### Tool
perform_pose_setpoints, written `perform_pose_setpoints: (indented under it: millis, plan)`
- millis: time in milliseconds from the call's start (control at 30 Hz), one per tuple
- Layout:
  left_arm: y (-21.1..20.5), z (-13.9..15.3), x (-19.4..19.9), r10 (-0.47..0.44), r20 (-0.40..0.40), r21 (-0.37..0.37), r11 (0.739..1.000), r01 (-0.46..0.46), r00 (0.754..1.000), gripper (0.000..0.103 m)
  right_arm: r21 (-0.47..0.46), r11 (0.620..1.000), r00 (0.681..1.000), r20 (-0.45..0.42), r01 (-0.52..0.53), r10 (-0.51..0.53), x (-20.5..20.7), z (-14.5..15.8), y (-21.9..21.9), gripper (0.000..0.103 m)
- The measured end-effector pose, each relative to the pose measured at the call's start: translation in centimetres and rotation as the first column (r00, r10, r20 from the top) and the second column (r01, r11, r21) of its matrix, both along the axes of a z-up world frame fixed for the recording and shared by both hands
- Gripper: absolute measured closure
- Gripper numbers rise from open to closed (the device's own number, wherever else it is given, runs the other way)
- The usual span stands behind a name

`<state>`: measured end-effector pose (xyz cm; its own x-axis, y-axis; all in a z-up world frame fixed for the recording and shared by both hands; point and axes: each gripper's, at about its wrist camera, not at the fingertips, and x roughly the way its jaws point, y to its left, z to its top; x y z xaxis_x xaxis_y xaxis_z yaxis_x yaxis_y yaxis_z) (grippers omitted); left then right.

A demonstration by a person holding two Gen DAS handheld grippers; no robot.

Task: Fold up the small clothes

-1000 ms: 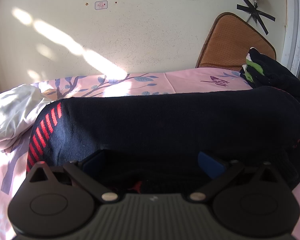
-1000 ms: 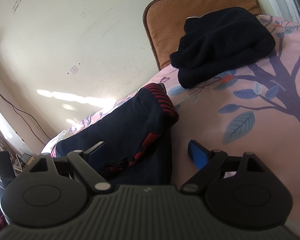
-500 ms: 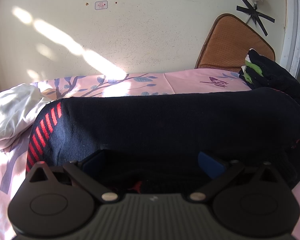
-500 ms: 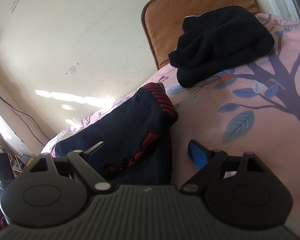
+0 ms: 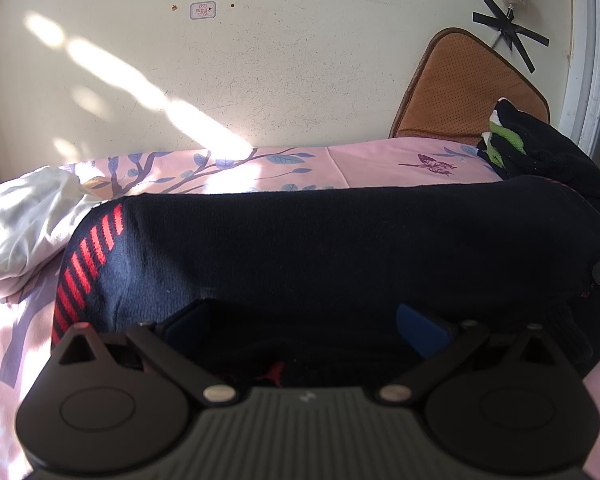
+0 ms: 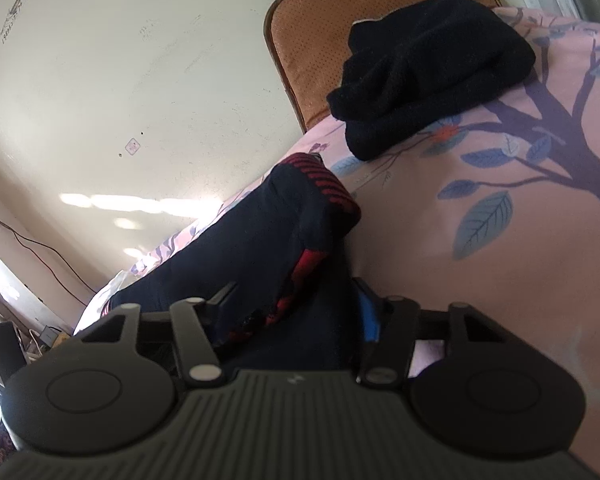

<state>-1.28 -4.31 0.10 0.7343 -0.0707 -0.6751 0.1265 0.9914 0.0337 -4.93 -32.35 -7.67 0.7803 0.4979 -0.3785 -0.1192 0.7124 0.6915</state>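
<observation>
A dark navy sock with red stripes [image 5: 320, 248] lies across the pink bedsheet [image 5: 380, 160], filling the middle of the left wrist view. My left gripper [image 5: 304, 326] is open with its blue pads on either side of the sock's near edge. In the right wrist view the same sock [image 6: 260, 240] runs away to the left, its red-striped end folded up. My right gripper [image 6: 296, 308] has closed on the sock's near end, the blue pad [image 6: 368, 312] pressed against the fabric.
A pile of black clothes [image 6: 428, 68] lies on the sheet by an orange cushion [image 6: 320, 20] that leans on the wall. It also shows at the right in the left wrist view [image 5: 540, 160]. A white cloth [image 5: 24, 216] lies at the left.
My right gripper has closed from wide open onto the sock's near end. The left gripper and the sock have hardly moved.
</observation>
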Motion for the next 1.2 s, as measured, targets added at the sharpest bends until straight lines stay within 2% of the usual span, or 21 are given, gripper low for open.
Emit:
perform_pose_setpoints:
  millis: [33,100,200,300,367,500,600,667,733,933,967,1033,1100,1133,1200]
  plan:
    - [0.0,0.0,0.0,0.0,0.0,-0.001,1.0,0.0,1.0,0.0,0.006,1.0,1.0,-0.008,0.007,-0.007,0.0,-0.1,-0.1,0.057]
    - [0.0,0.0,0.0,0.0,-0.001,-0.001,1.0,0.0,1.0,0.0,0.041,0.999,0.999,-0.05,0.008,-0.006,0.2,-0.6,-0.4,0.081]
    - [0.0,0.0,0.0,0.0,-0.001,0.001,1.0,0.0,1.0,0.0,0.077,0.997,0.998,-0.06,0.014,-0.009,0.2,-0.8,-0.6,0.082]
    - [0.0,0.0,0.0,-0.001,-0.001,-0.001,1.0,0.001,1.0,0.0,0.052,0.998,0.998,-0.051,0.025,-0.022,-0.1,-0.4,-0.1,0.083]
    - [0.4,0.1,-0.1,-0.003,0.007,-0.023,1.0,0.003,1.0,0.0,0.015,1.0,1.0,-0.012,0.024,-0.024,-0.4,0.5,0.4,0.084]
    - [2.9,1.2,-1.2,0.002,0.069,-0.177,0.984,0.01,0.998,0.0,-0.11,0.994,0.992,0.12,-0.024,0.037,-1.2,4.2,2.8,0.084]
    - [6.0,2.8,-2.0,0.029,0.102,-0.358,0.934,0.009,0.994,0.001,-0.222,0.97,0.967,0.205,-0.103,0.15,-1.5,7.3,6.0,0.085]
    - [8.6,4.2,-2.9,0.074,0.148,-0.433,0.901,-0.002,0.986,0.0,-0.314,0.935,0.937,0.243,-0.167,0.249,-1.5,9.1,9.0,0.085]
    - [11.0,5.6,-3.9,0.121,0.186,-0.454,0.891,-0.023,0.975,0.0,-0.384,0.894,0.903,0.258,-0.231,0.344,-1.3,10.2,12.1,0.087]
    - [17.7,9.1,-6.5,0.254,0.264,-0.507,0.857,-0.09,0.931,0.0,-0.519,0.744,0.753,0.258,-0.42,0.605,-0.5,11.4,23.2,0.089]
    - [18.2,9.4,-6.9,0.266,0.273,-0.504,0.858,-0.098,0.925,0.0,-0.541,0.707,0.724,0.236,-0.456,0.648,-0.6,11.0,25.1,0.089]
    - [19.0,9.7,-7.1,0.272,0.283,-0.495,0.863,-0.103,0.92,0.0,-0.57,0.638,0.687,0.168,-0.518,0.707,-0.1,9.5,28.3,0.089]
    - [18.9,9.6,-6.9,0.253,0.278,-0.487,0.869,-0.091,0.927,0.0,-0.581,0.581,0.669,0.083,-0.57,0.739,0.7,7.5,30.1,0.089]
    - [18.6,9.4,-6.6,0.242,0.271,-0.474,0.876,-0.09,0.932,0.0,-0.586,0.57,0.673,0.055,-0.576,0.737,1.0,6.4,30.6,0.088]
    - [17.9,9.0,-5.8,0.227,0.249,-0.443,0.891,-0.098,0.942,0.0,-0.544,0.591,0.662,0.085,-0.595,0.744,1.0,6.5,29.7,0.083]
